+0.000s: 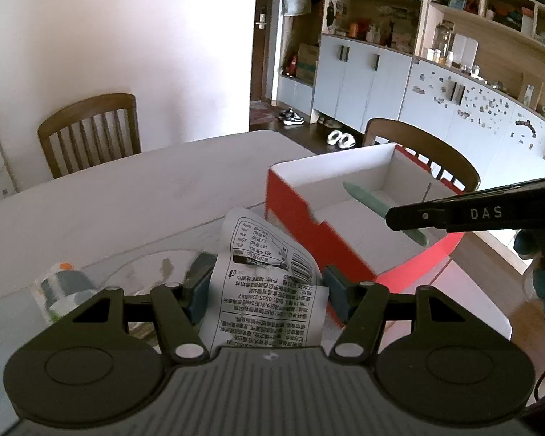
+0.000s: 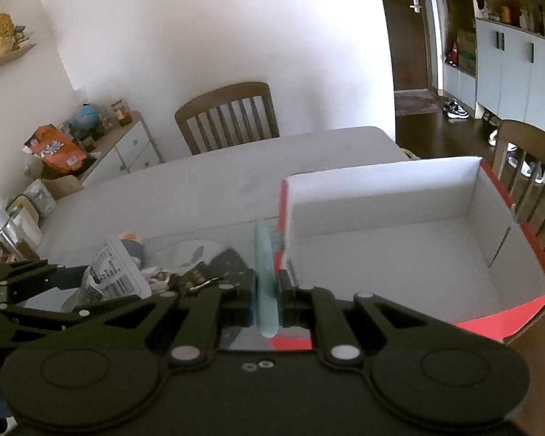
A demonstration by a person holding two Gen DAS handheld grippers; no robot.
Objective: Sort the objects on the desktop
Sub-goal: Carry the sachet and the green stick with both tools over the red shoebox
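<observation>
Right gripper [image 2: 267, 301] clamps green stick [image 2: 264, 272] pointing forward; left gripper [image 1: 265, 290] clamps packet [image 1: 269, 276].

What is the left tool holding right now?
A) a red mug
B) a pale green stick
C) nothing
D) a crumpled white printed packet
D: the left tool has its blue pads pressed on either side of a crumpled white printed packet; the pale green stick is in the right tool.
</observation>
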